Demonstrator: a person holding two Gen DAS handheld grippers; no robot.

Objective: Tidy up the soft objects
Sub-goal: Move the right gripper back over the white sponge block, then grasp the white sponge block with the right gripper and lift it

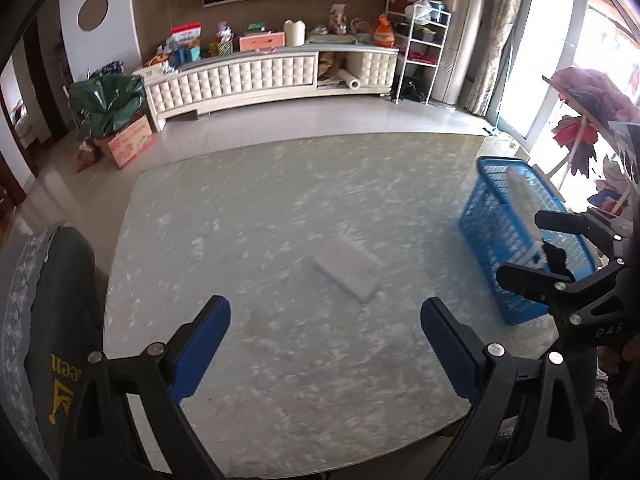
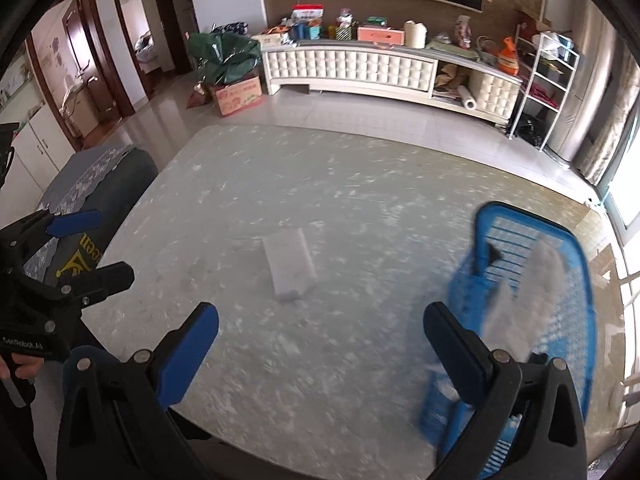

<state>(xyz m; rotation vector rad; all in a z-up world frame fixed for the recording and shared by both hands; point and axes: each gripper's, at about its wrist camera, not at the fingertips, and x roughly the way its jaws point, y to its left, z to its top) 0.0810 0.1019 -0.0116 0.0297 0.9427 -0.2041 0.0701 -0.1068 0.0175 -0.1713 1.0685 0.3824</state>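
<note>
A white rectangular sponge block (image 1: 346, 267) lies flat near the middle of the marble table (image 1: 256, 208); it also shows in the right wrist view (image 2: 291, 264). A blue plastic basket (image 1: 516, 236) stands at the table's right side, with a pale soft cloth (image 1: 522, 196) inside it; in the right wrist view the basket (image 2: 560, 300) and cloth (image 2: 528, 300) are blurred. My left gripper (image 1: 325, 344) is open and empty above the near table edge. My right gripper (image 2: 320, 350) is open and empty, its right finger beside the basket; it also shows in the left wrist view (image 1: 524, 244).
A chair with a grey-patterned cover (image 2: 100, 200) stands at the table's left edge. Beyond the table are tiled floor, a long white cabinet (image 1: 272, 76), a cardboard box (image 1: 132, 144) and a white rack (image 1: 424, 48).
</note>
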